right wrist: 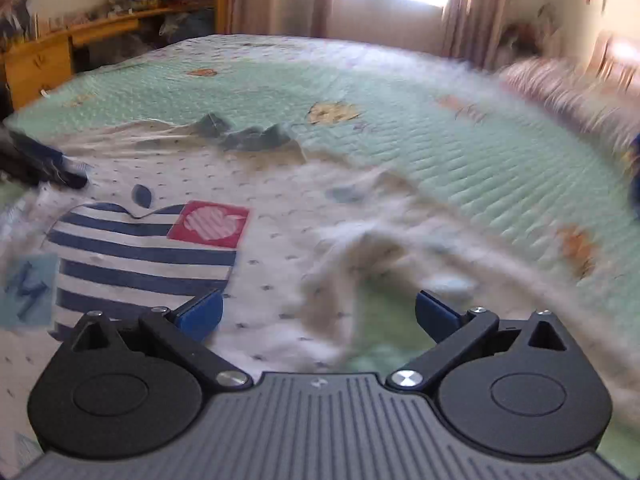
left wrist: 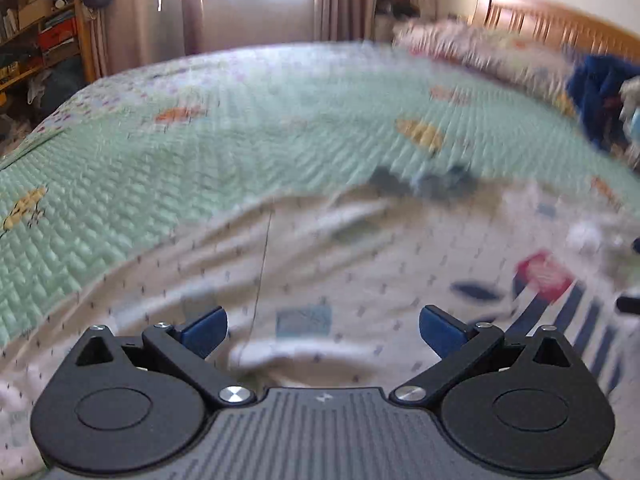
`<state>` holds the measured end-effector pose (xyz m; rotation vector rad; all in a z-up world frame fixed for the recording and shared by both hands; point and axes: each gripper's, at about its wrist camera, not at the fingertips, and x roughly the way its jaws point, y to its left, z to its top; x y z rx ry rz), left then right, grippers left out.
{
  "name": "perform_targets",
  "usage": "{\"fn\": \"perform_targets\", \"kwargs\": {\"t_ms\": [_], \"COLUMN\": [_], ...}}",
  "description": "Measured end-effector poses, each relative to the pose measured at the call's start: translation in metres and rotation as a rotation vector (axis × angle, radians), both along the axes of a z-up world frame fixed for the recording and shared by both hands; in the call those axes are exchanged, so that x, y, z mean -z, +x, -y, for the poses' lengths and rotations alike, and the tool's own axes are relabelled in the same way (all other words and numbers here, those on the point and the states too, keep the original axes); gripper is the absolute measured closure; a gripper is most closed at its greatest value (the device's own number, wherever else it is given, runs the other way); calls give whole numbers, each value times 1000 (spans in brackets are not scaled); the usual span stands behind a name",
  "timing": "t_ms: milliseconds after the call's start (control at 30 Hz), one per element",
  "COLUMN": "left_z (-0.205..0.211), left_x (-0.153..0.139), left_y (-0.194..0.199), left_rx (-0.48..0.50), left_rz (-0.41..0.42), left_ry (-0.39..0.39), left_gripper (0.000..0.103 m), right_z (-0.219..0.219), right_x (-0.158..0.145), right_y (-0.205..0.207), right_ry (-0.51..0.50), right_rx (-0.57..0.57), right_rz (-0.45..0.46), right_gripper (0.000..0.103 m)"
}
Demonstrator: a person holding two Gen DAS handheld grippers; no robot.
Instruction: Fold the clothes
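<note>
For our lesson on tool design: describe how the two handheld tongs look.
Both the left tongs and right tongs look alike: black linkage arms on round black housings, silver screws, blue fingertips, and a ribbed grey body with a small white mark.

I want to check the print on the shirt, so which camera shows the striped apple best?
The right wrist view: the striped apple lies nearly whole and fairly sharp on the shirt. The left wrist view catches only its blurred stripes at the right edge.

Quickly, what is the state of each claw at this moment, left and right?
Left claw: open, holding nothing, above the white shirt.
Right claw: open, holding nothing, above the same shirt.
</note>
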<state>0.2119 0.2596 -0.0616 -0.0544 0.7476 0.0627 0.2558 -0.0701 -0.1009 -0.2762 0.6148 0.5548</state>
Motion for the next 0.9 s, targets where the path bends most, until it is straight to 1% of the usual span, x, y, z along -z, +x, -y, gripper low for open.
{"fn": "perform_targets", "kwargs": {"t_ms": [67, 167, 233, 300, 333, 367, 400, 433, 500, 533, 600, 633, 733, 767, 800, 867, 900], "left_z": [7, 26, 29, 20, 14, 9, 5, 4, 3, 4, 9, 14, 29, 33, 36, 39, 40], "left_x": [-4, 12, 25, 29, 28, 26, 22, 17, 10, 8, 10, 12, 17, 17, 16, 16, 16], "left_y": [12, 27, 29, 21, 19, 16, 14, 11, 7, 5, 8, 9, 2, -4, -11, -30, -39], "left_rx": [-3, 27, 37, 43, 41, 36, 26, 14, 6, 6, 6, 10, 25, 30, 36, 52, 60], "left_rz": [-20, -71, -109, -84, -77, -68, -54, -35, -3, 6, -3, -15, -36, -34, -33, -29, -27], "left_ry": [11, 55, 72, 41, 22, 9, 2, 2, -7, -22, -40, -39, 1, 5, 9, -11, -18], "left_gripper": [1, 1, 1, 1, 1, 1, 1, 1, 1, 1, 1, 1, 1, 1, 1, 1, 1], "right_z": [-16, -59, -87, -99, -92, -74, -49, -24, 18, 30, 38, 33, -8, -22, -31, -29, -17], "right_x": [-14, -22, -10, 10, 18, 20, 20, 19, 13, 8, -3, -7, -8, -4, 3, 20, 23], "right_y": [3, 31, 51, 63, 65, 67, 70, 73, 75, 73, 67, 66, 70, 76, 83, 92, 94], "right_ry": [54, 103, 72, -51, -86, -58, -2, 40, 96, 127, 195, 209, 180, 141, 82, -19, -19], "right_rx": [-61, -95, -110, -124, -123, -105, -68, -8, 148, 186, 189, 172, 64, 30, 14, 17, 26], "right_rz": [21, -17, -54, -74, -69, -74, -93, -110, -107, -99, -79, -72, -71, -87, -105, -122, -126], "right_gripper": [1, 1, 1, 1, 1, 1, 1, 1, 1, 1, 1, 1, 1, 1, 1, 1, 1]}}
